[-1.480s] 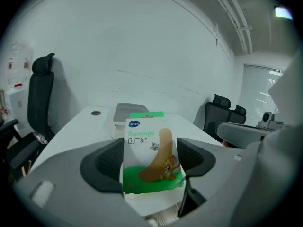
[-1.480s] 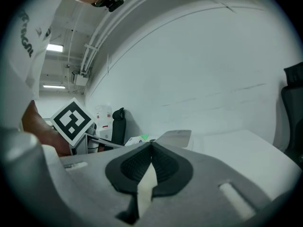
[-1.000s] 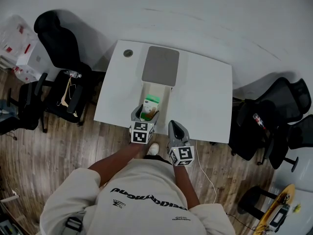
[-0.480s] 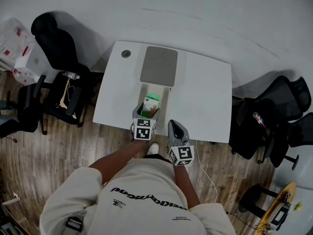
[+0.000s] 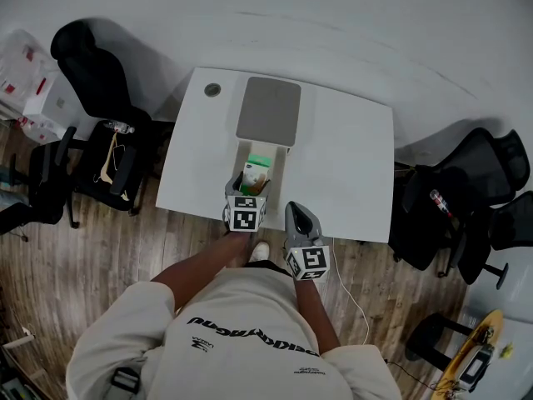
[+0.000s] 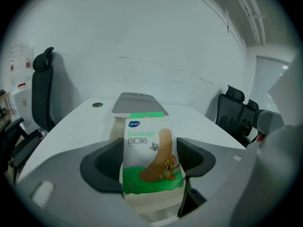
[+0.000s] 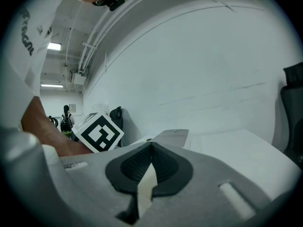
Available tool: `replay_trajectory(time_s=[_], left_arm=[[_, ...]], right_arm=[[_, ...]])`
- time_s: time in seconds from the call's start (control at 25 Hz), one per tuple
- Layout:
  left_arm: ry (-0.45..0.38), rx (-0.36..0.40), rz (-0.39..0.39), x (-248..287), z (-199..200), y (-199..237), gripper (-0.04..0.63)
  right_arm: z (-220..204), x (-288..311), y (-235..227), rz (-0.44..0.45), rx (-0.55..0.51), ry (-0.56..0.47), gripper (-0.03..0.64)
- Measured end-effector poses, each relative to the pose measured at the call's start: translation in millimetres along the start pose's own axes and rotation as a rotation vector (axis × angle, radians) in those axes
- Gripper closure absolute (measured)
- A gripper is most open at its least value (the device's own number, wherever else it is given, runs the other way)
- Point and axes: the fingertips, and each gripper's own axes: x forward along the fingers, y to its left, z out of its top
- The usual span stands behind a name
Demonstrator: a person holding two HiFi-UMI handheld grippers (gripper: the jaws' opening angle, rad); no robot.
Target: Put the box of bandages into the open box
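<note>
Left gripper view: your left gripper [image 6: 150,164] pinches the bandage box [image 6: 147,145] by its sides, long axis upright, printed face toward the camera. Head view: the load hangs over the near end of the open box [image 5: 284,172], which runs straight away from you. Right gripper [image 7: 150,174] is pressed together, empty, and sits just beside.

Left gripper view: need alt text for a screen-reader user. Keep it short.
The left tongs are clamped on an upright box of bandages, white and green with a cartoon plaster on its front. Just beyond it on the white table sits the open box, its grey lid lying behind it; black office chairs stand at both sides.
</note>
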Motion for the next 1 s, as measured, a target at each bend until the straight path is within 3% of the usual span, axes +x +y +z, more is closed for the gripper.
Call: replay_trajectory(time_s=[1.0], left_arm=[[0.112,0.017,0.075,44,-20,14,0.238]], right_arm=[[-4,0,-13,-0.028,0.012,0.000,0.617]])
